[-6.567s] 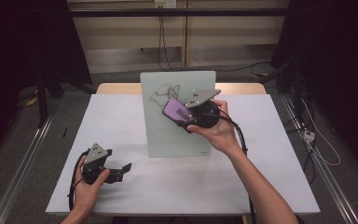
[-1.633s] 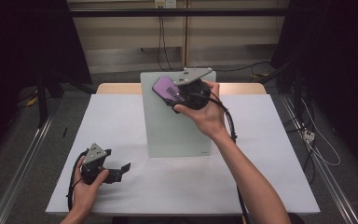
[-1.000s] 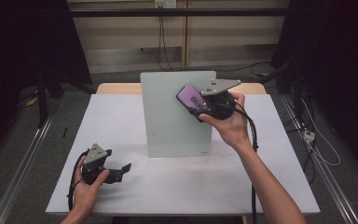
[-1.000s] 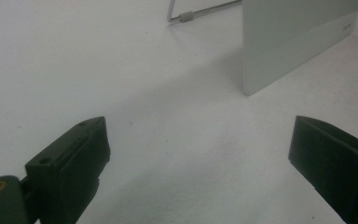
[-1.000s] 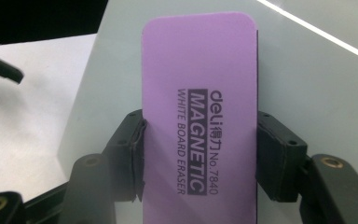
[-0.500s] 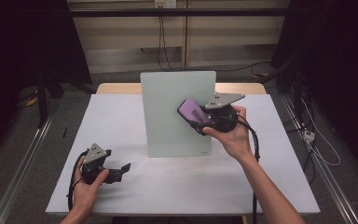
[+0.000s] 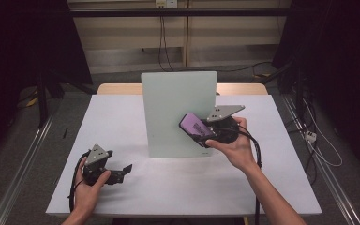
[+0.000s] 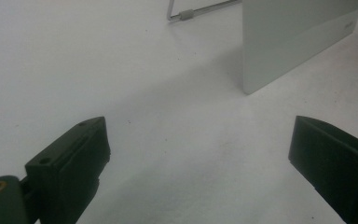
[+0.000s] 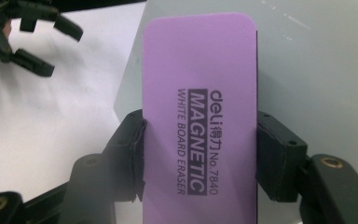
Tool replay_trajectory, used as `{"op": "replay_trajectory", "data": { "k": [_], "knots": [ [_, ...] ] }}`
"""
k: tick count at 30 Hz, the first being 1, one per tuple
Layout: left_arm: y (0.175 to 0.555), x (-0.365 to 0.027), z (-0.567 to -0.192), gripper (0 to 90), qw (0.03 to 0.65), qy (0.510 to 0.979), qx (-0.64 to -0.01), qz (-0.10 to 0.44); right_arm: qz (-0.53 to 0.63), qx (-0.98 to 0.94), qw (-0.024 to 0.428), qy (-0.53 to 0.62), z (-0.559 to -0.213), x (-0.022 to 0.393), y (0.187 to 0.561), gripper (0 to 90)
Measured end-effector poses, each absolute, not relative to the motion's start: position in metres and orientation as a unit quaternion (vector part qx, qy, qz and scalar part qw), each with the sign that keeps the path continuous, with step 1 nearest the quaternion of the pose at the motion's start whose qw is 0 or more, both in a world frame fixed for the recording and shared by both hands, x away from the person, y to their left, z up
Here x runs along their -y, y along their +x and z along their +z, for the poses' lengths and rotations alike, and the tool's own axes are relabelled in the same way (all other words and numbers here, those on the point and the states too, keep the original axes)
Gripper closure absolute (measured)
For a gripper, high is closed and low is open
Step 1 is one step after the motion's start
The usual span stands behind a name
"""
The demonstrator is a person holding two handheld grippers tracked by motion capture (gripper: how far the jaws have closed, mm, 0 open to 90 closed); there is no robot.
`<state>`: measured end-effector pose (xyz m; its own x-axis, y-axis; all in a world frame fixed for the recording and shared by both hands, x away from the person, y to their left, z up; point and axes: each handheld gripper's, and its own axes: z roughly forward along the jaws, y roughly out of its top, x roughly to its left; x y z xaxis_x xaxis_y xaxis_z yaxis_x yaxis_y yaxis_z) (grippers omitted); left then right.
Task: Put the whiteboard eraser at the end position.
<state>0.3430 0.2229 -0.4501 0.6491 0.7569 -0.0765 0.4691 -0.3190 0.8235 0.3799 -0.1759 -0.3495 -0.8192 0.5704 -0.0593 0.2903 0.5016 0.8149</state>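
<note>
Nearest the person, the left gripper (image 7: 122,171) rests on the white counter (image 7: 272,187), jaws spread with nothing between them, well short of the whiteboard (image 7: 176,101) and off its left bottom corner. Bare counter lies all around it. Farther on, the right gripper (image 7: 198,133) pinches the purple eraser (image 9: 198,116) by its long sides, against the whiteboard's lower right edge

The purple eraser (image 9: 198,116) reads "deli", "MAGNETIC", "WHITE BOARD ERASER" and "No. 7840" in dark print.
</note>
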Motion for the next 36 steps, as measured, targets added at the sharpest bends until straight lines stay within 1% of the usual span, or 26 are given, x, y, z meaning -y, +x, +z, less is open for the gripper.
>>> {"op": "replay_trajectory", "data": {
  "k": [3, 15, 27, 36],
  "knots": [
    [0.344, -0.224, -0.451, 5.0, 0.430, 0.800, -0.381, 0.175, 0.425, -0.856, 0.155, 0.250, -0.353, 0.174, 0.379, 41.9],
    [0.343, -0.223, -0.449, 5.0, 0.438, 0.796, -0.381, 0.169, 0.404, -0.877, 0.119, 0.232, -0.376, 0.160, 0.367, 41.8],
    [0.341, -0.223, -0.446, 5.0, 0.438, 0.795, -0.379, 0.178, 0.390, -0.894, 0.084, 0.203, -0.388, 0.149, 0.354, 41.8],
    [0.341, -0.222, -0.447, 5.0, 0.435, 0.798, -0.379, 0.176, 0.369, -0.908, 0.062, 0.189, -0.398, 0.146, 0.352, 41.8]
  ]
}}
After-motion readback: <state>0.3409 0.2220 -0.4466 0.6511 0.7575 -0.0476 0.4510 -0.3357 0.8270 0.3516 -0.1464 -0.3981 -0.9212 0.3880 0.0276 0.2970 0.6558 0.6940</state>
